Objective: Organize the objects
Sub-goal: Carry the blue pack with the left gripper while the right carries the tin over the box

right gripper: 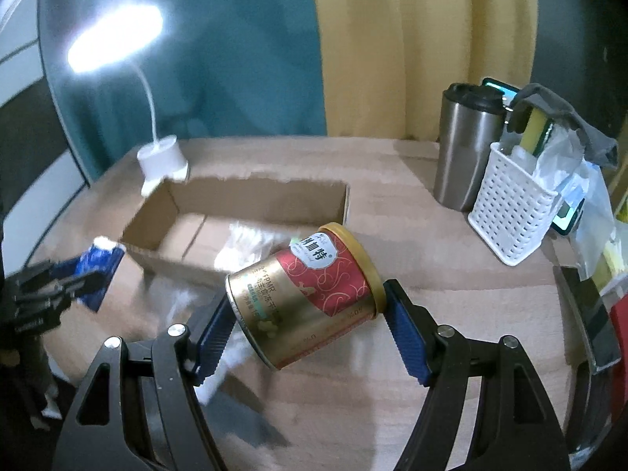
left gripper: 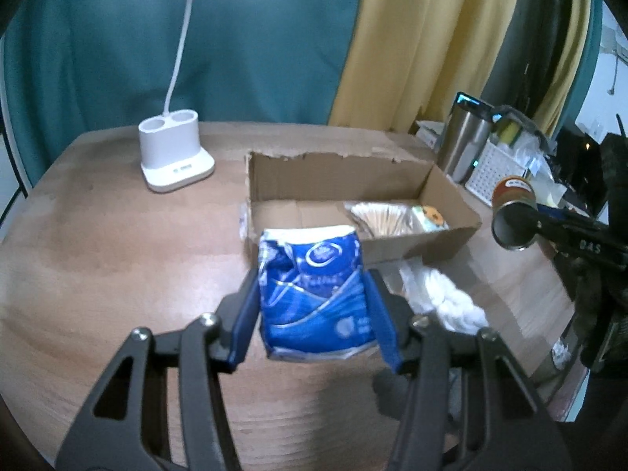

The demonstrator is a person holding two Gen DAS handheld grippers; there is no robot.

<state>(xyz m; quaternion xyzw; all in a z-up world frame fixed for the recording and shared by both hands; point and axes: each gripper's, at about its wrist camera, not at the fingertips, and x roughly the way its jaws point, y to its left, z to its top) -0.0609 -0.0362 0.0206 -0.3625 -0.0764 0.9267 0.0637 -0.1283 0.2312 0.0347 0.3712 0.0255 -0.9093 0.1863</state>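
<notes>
My left gripper [left gripper: 314, 314] is shut on a blue tissue pack [left gripper: 316, 294] and holds it above the wooden table [left gripper: 117, 255], just in front of an open cardboard box [left gripper: 353, 180]. The box holds a bag of wooden sticks [left gripper: 382, 218] and a small packet [left gripper: 431, 218]. My right gripper [right gripper: 310, 314] is shut on a red and gold can [right gripper: 302, 294], held tilted on its side above the table to the right of the box [right gripper: 243, 212]. The can also shows in the left wrist view [left gripper: 512, 216], and the tissue pack in the right wrist view [right gripper: 98, 271].
A white desk lamp [left gripper: 174, 153] stands behind the box to the left. A steel tumbler [right gripper: 467, 145] and a white perforated basket [right gripper: 510, 212] with sponges stand at the back right. A crumpled white plastic bag [left gripper: 443, 298] lies in front of the box.
</notes>
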